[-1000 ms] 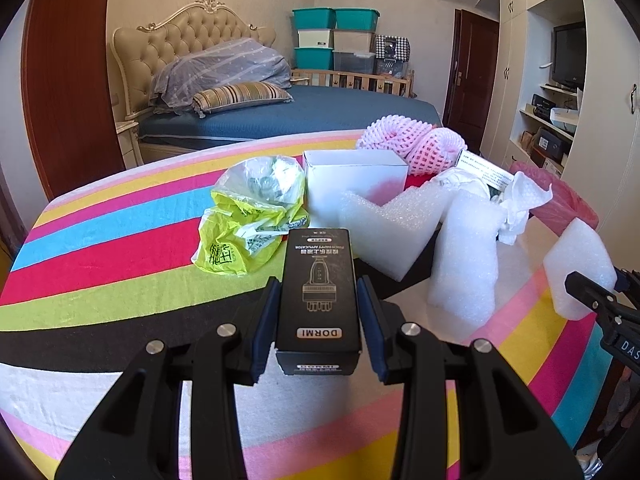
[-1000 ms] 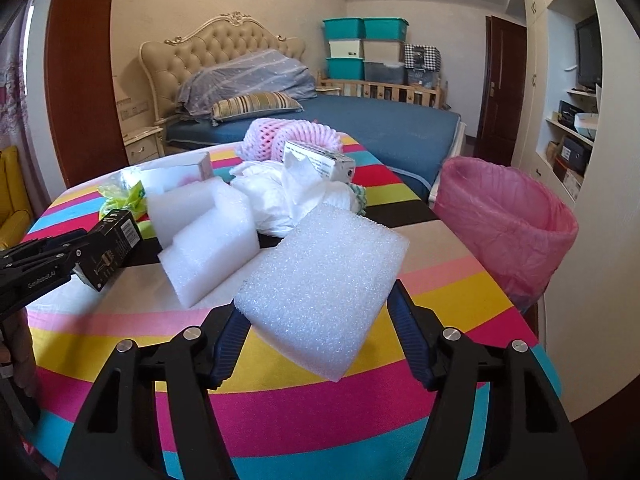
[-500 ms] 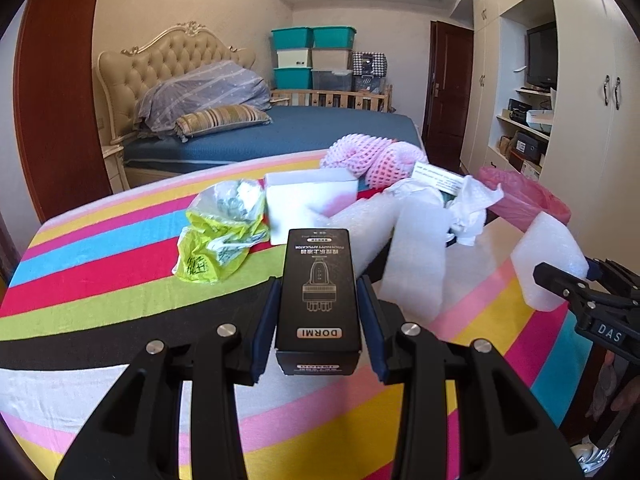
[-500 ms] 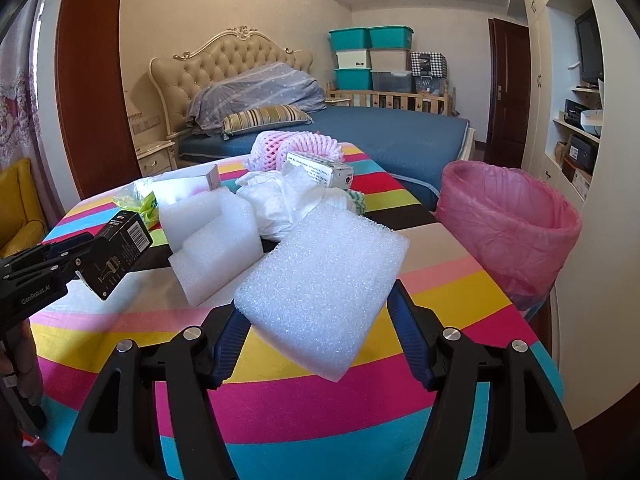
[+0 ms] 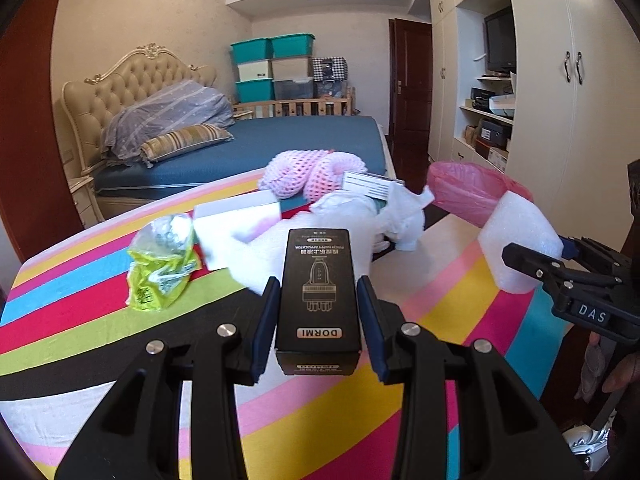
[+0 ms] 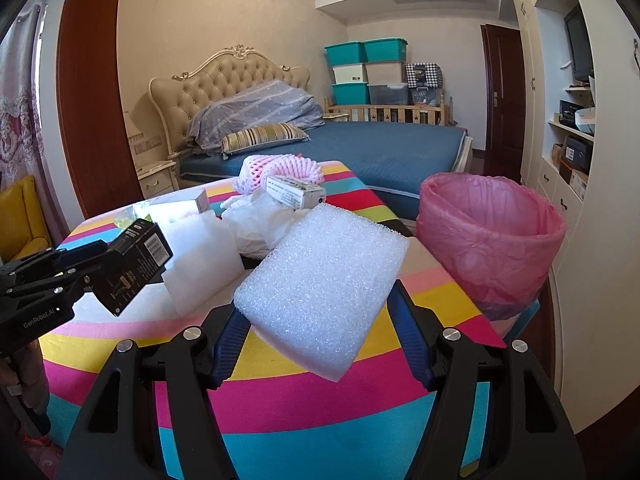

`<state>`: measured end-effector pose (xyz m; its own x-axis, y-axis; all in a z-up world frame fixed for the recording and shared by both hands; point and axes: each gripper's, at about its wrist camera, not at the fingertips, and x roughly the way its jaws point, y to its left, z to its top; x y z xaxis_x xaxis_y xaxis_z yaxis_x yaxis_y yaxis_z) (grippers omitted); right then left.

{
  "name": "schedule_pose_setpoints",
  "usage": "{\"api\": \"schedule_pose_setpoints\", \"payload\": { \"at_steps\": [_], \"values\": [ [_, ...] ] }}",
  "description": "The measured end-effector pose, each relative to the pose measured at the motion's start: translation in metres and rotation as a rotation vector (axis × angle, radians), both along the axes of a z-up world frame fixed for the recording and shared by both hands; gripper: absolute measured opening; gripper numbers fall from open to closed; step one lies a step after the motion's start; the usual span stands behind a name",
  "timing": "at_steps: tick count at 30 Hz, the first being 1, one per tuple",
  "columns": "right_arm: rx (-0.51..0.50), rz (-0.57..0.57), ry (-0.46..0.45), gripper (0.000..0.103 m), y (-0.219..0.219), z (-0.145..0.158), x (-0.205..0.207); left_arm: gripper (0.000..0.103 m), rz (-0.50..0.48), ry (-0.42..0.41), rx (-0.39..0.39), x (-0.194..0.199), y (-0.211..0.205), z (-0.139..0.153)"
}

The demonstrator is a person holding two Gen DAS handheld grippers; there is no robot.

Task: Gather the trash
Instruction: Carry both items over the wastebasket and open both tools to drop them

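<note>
My left gripper (image 5: 318, 304) is shut on a black DORMI box (image 5: 318, 292) and holds it above the striped table (image 5: 80, 320). It also shows in the right wrist view (image 6: 132, 264). My right gripper (image 6: 320, 312) is shut on a white foam block (image 6: 320, 288), raised above the table's near edge; the block shows in the left wrist view (image 5: 516, 240). A bin with a pink liner (image 6: 488, 236) stands past the table's right edge, to the right of the foam block.
On the table lie a yellow-green plastic bag (image 5: 160, 268), a white box (image 5: 236, 228), white foam pieces (image 6: 200, 256), crumpled white wrapping (image 5: 360, 212), pink foam netting (image 5: 308, 172) and a small printed carton (image 6: 294, 194). A bed (image 6: 360, 148) is behind; cupboards at right.
Both grippers have risen and drawn back from the table with their loads held. The left view has swung right, so the pink bin now shows more.
</note>
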<state>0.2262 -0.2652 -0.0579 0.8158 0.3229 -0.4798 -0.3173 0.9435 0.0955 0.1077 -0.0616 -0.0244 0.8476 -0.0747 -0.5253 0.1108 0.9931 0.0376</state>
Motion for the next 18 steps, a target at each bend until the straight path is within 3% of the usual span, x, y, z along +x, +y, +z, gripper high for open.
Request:
{"api": "schedule_pose_setpoints", "payload": {
  "at_steps": [18],
  "values": [
    [0.013, -0.125, -0.05, 0.064, -0.091, 0.021, 0.02, 0.038, -0.261, 0.027, 0.024, 0.064, -0.116, 0.022]
  ]
}}
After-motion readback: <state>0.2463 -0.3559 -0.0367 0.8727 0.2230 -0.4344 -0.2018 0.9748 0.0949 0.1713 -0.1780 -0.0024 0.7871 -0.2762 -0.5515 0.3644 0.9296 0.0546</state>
